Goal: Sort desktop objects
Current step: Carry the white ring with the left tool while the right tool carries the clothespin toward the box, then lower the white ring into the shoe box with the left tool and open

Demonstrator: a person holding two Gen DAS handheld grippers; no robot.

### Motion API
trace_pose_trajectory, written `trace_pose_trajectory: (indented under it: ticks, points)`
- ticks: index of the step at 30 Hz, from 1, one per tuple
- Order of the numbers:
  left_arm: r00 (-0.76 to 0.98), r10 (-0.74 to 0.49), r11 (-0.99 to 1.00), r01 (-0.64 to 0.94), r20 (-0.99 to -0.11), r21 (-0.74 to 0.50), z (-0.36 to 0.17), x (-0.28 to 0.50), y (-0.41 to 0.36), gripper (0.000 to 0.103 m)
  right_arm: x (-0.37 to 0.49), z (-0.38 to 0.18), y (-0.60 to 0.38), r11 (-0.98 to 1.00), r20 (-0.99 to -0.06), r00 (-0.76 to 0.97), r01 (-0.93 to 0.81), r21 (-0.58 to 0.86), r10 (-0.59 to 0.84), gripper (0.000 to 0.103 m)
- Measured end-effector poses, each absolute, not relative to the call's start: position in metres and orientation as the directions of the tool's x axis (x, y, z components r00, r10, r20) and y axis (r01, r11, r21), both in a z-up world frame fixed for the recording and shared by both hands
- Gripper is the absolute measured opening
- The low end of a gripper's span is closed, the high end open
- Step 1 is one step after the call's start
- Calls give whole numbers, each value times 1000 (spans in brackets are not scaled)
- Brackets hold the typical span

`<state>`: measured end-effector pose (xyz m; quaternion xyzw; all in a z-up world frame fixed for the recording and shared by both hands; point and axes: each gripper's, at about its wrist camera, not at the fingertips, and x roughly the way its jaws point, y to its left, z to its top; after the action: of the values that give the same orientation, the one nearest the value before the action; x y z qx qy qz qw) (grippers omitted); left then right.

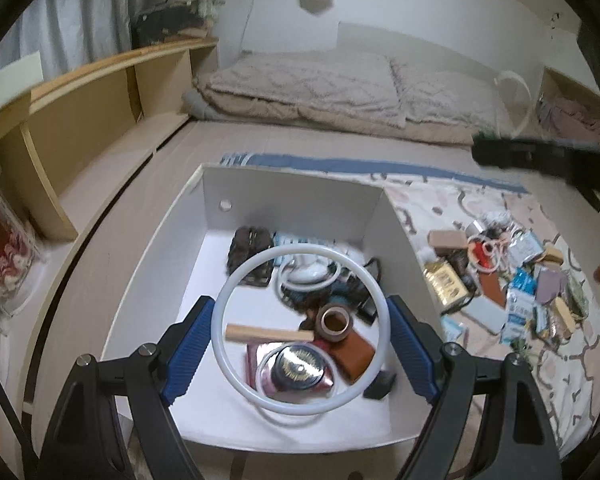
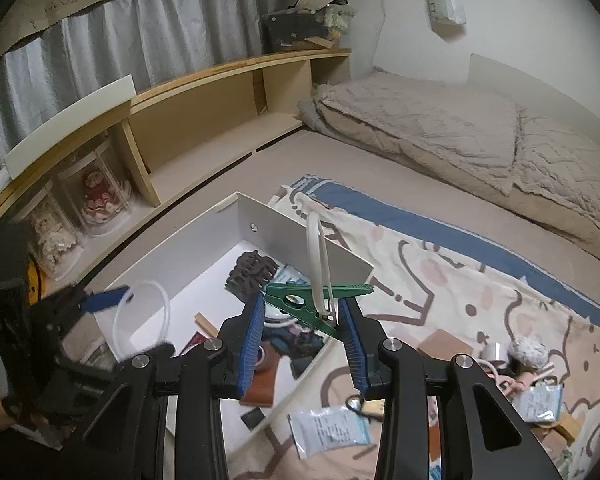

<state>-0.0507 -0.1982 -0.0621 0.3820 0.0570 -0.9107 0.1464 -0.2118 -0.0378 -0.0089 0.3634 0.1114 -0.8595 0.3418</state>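
My left gripper [image 1: 300,344] hovers over the white box [image 1: 260,200], its blue pads [image 1: 190,350] pressing the sides of a large white ring [image 1: 225,292]. The box holds a tape roll [image 1: 334,320], a wooden stick [image 1: 268,334], a brown wallet [image 1: 352,354], a round black tin [image 1: 298,368] and other items. My right gripper [image 2: 304,336] is shut on a green clip [image 2: 300,300] with a thin white ring [image 2: 314,248] hanging in it, above the box's right wall [image 2: 300,228]. The left gripper [image 2: 100,300] and its ring [image 2: 140,320] show in the right wrist view.
A pile of packets, blocks and small items [image 1: 512,288] lies on the patterned cloth [image 2: 440,272] right of the box. A wooden shelf [image 2: 220,92] runs along the left. Folded bedding [image 1: 340,88] lies behind.
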Motion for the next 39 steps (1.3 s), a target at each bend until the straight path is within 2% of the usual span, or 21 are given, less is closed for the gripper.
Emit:
trace_pose_trajectory:
  ticks: [6,17,23,33,39]
  points:
    - [-630,-234,-943,332,-741,15,-75,-55,-209,85,-224,-20,-62,-738,-718,-480,672,68,-504,38]
    - [-593,-207,-916,398,-778,-59,-75,-93,-237,85,-259,-47,-86,-754,-750,-453,650,93,-483,38]
    - [-570,-222,-914,404,-791,-34,-72,-122,-237,85,-282,-61,-82,-769,-762,-429,624,138,-485,38]
    - [-475,-152,-932,362,-867,-35,-98,-185,-233,85,-308,-57,-70,-791,-733,-446,578,203,-514,38]
    - [-409,-76,-904,414,-910,-110,-124,-207,-253,85,-317,-56,-63,-787,-722,-443,572,230,-532,39]
